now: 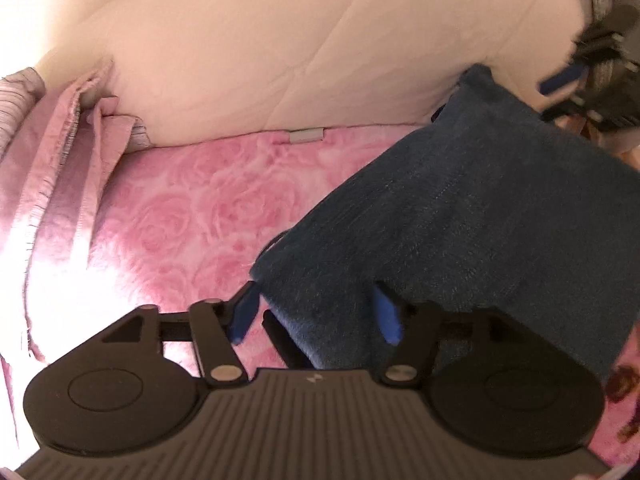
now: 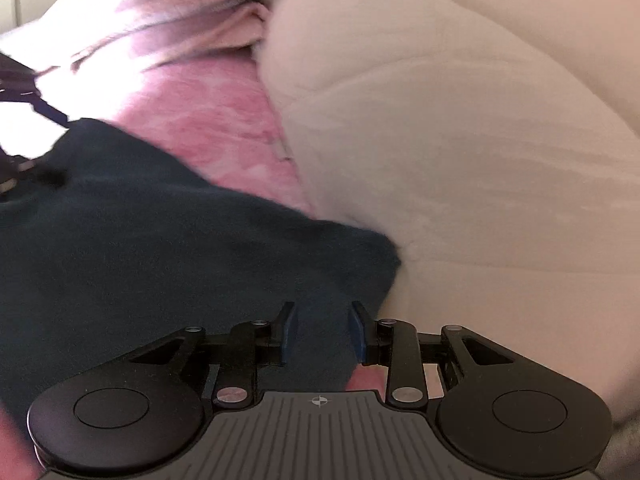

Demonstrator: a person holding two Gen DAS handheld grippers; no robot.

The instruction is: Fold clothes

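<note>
Navy garment (image 1: pixel 460 216) | left claw (image 1: pixel 316 314) part-open, straddling edge | right claw (image 2: pixel 322 332) likewise

Both wrist cameras tilt steeply down, close over the bed; they share the dark blue garment (image 1: pixel 460 208) (image 2: pixel 160 240) and cream quilt (image 1: pixel 300 40) (image 2: pixel 460 140).

The towel (image 1: pixel 460 208) lies on the blanket (image 1: pixel 192 208), the quilt (image 1: pixel 300 40) behind it.

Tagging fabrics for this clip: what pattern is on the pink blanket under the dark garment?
The pink blanket carries a tonal rose print, clearest in the left wrist view.
</note>
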